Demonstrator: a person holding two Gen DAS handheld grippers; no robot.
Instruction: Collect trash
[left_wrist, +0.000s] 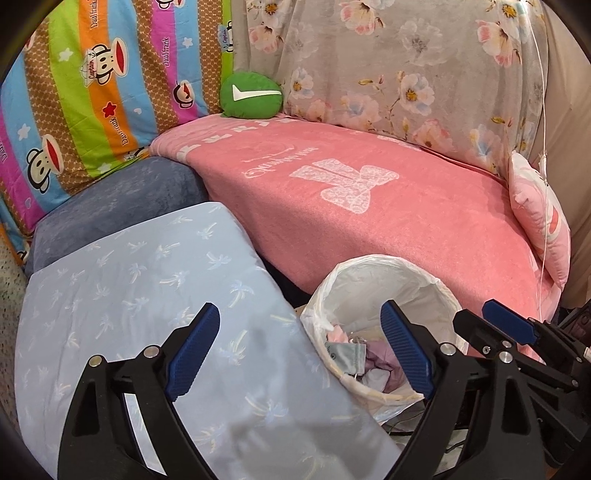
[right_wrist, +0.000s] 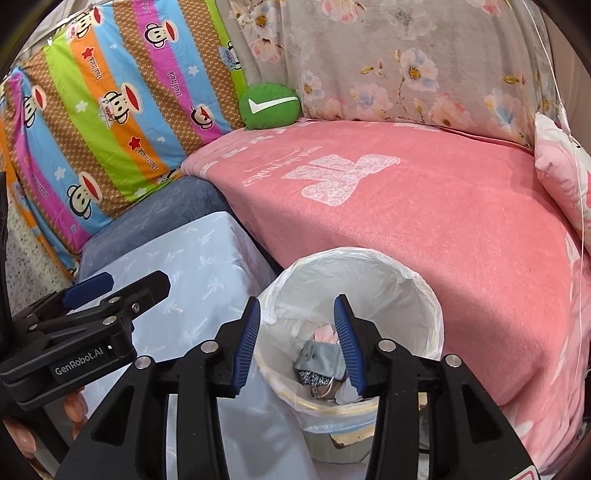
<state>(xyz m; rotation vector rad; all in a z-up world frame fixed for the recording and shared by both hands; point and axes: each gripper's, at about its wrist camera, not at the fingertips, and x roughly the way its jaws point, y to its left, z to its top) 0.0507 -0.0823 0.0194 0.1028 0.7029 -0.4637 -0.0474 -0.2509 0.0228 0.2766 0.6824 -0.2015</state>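
A white bin with a plastic liner (right_wrist: 424, 295) stands on the floor between a pink-covered sofa seat and a light blue cushion. Inside lie crumpled trash pieces (right_wrist: 321, 360), among them grey, patterned and pink scraps. The bin also shows in the left wrist view (left_wrist: 369, 269) with its trash (left_wrist: 354, 352). My right gripper (right_wrist: 297, 343) is open and empty, held above the bin's mouth. My left gripper (left_wrist: 299, 350) is open and empty, over the blue cushion's edge beside the bin. The right gripper also shows in the left wrist view (left_wrist: 509, 325).
The pink blanket (right_wrist: 424, 221) covers the seat. A light blue palm-print cushion (left_wrist: 140, 295) and a dark blue cushion (left_wrist: 118, 203) lie left. A green round pillow (right_wrist: 269, 107), a striped monkey-print quilt (right_wrist: 110, 110), a floral cover (right_wrist: 406, 55) and a pink pillow (right_wrist: 565, 173) line the back.
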